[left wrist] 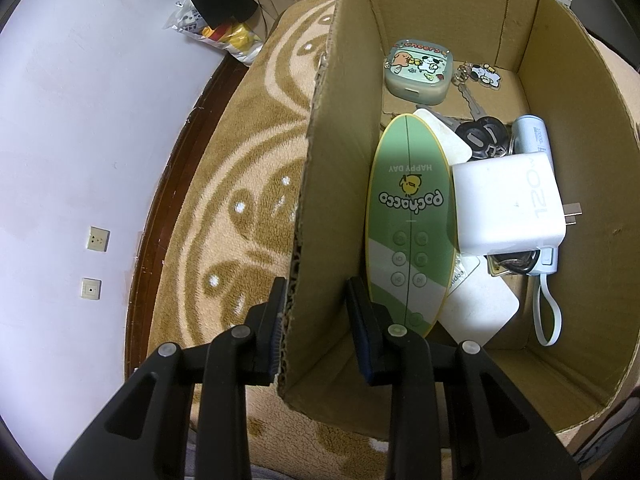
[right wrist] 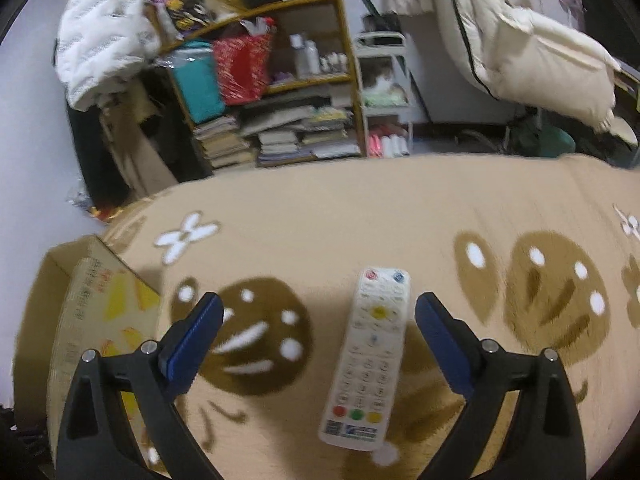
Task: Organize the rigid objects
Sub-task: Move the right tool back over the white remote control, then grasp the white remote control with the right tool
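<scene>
Right wrist view: right hand-held gripper (right wrist: 318, 320) spread wide, empty, above white remote (right wrist: 366, 356) lying on the patterned rug (right wrist: 360, 216). Step: pick up remote; next, descend, centre, close. Left hand-held gripper (left wrist: 316, 308) straddles cardboard box (left wrist: 316, 184) wall, outer finger touching, inner clear.

My left tool (left wrist: 316, 320) points to 12 o'clock, jaws parted, one finger (left wrist: 276, 320) at 11 and the other at 1, straddling a cardboard wall (left wrist: 320, 200). My right tool (right wrist: 318, 322) is spread wide, fingers (right wrist: 440, 332) splayed toward 10 and 2, gripping nothing.
</scene>
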Motion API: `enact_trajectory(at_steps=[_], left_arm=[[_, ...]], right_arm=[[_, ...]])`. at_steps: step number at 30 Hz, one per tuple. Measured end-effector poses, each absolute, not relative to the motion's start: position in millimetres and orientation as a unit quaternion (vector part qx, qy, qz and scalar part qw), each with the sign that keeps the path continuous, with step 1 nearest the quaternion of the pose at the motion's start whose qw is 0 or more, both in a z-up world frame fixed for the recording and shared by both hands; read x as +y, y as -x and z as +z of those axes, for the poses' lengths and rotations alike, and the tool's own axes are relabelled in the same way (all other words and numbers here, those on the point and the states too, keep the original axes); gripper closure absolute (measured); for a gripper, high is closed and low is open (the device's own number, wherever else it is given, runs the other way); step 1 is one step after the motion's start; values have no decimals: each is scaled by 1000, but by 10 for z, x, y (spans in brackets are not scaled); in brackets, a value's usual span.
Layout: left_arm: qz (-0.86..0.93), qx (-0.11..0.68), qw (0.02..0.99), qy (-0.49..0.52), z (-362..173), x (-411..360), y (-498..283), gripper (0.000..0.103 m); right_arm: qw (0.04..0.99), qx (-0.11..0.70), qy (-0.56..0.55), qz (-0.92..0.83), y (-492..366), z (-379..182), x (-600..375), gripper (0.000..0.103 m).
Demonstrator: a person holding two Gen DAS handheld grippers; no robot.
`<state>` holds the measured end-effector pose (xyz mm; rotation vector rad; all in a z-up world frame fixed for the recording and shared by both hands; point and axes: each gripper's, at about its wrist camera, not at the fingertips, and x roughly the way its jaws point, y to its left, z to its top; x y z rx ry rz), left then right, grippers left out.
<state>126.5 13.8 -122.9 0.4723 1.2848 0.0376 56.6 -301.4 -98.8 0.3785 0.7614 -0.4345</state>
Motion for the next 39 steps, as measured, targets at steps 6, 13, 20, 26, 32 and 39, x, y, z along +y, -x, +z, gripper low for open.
enact_trajectory(at_steps=[6, 13, 20, 26, 32, 39], left_arm=[[17, 593, 775, -219, -1224, 137, -1264, 74], [18, 593, 775, -219, -1220, 137, -1263, 73], [18, 593, 775, -218, -1221, 136, -1262, 73], [18, 593, 774, -219, -1221, 134, -1262, 73], [18, 593, 774, -219, -1222, 133, -1261, 73], [18, 593, 774, -219, -1222, 131, -1261, 73]], right_arm=[[864, 402, -191, -237, -586, -1278, -3133, 2], [844, 431, -202, -246, -628, -1513, -3287, 35], [836, 454, -184, -249, -669, -1604, -3210, 57], [844, 450, -169, -240, -664, -1530, -3098, 59], [865, 425, -170, -207, -674, -1309, -2936, 60], [887, 402, -164, -155, -761, -1038, -2623, 61]])
